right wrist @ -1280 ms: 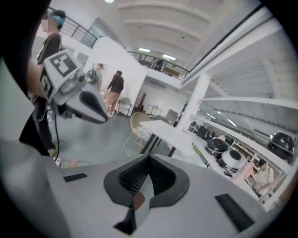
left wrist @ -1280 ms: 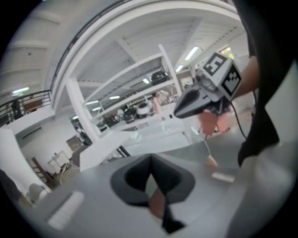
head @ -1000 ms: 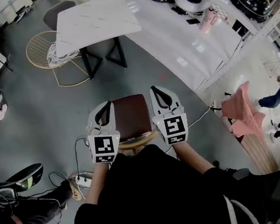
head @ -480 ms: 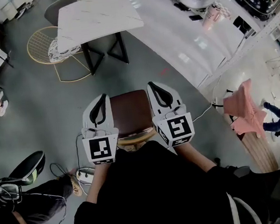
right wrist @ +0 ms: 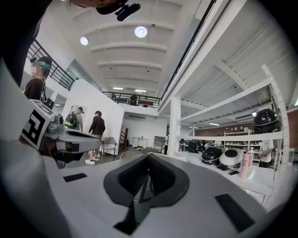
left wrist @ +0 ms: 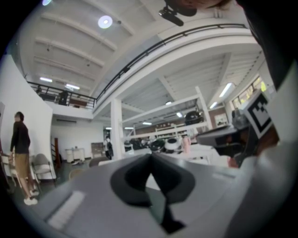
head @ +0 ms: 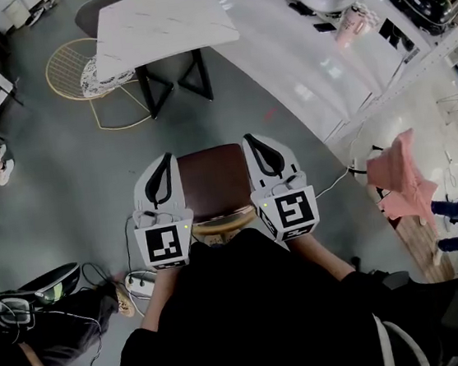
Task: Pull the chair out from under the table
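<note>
The chair (head: 214, 180) with a dark brown seat and a wooden back stands on the grey floor just in front of me, well apart from the white marble table (head: 161, 25). My left gripper (head: 164, 157) hovers over the seat's left edge and my right gripper (head: 254, 138) over its right edge. Both point forward and level. In the left gripper view the left gripper (left wrist: 150, 155) has its jaws closed together with nothing between them. The right gripper (right wrist: 148, 157) is the same in its own view. Neither one grips the chair.
A yellow wire chair (head: 75, 73) stands left of the table. A long white counter (head: 314, 68) with appliances runs along the right. A pink cloth (head: 399, 174) hangs at the right. A power strip (head: 138, 282) and cables lie on the floor at the left, near people.
Both grippers have risen a little and look slightly larger in the head view. The chair stays between them, and the jaws have stayed closed.
</note>
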`<state>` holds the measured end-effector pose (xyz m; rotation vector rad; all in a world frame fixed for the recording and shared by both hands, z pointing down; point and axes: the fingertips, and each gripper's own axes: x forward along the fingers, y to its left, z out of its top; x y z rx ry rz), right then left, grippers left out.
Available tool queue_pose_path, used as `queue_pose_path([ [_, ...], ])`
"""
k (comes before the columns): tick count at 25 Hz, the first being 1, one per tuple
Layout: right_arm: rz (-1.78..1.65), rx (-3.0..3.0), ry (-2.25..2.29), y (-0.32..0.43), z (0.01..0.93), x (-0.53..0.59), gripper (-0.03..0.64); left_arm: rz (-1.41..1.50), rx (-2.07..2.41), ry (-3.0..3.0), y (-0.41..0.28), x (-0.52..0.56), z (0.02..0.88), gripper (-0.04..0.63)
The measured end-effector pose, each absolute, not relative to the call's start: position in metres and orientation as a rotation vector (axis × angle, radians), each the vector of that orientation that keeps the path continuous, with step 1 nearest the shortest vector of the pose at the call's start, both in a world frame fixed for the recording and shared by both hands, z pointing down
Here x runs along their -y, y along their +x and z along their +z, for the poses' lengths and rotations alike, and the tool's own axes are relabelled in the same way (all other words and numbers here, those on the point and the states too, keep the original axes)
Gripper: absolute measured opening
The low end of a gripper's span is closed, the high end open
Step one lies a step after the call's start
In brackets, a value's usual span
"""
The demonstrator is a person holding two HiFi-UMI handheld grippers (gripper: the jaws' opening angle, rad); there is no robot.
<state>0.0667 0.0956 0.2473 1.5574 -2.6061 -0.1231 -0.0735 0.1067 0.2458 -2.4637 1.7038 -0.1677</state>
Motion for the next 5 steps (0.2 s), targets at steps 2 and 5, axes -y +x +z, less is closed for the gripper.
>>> queue_pose_path([
  [2,-0.123,2.607,1.557,0.0637,0.2469,-0.0955,0.021,-0.195,-1.708,-2.468,-0.0772,-0.1068,0.2493,0.008],
  [5,-0.131,2.607,1.553,0.0594,0.2459,-0.0954,0.021,-0.218,-1.713,-2.471,-0.082,-0.1063,0.252,0.008],
])
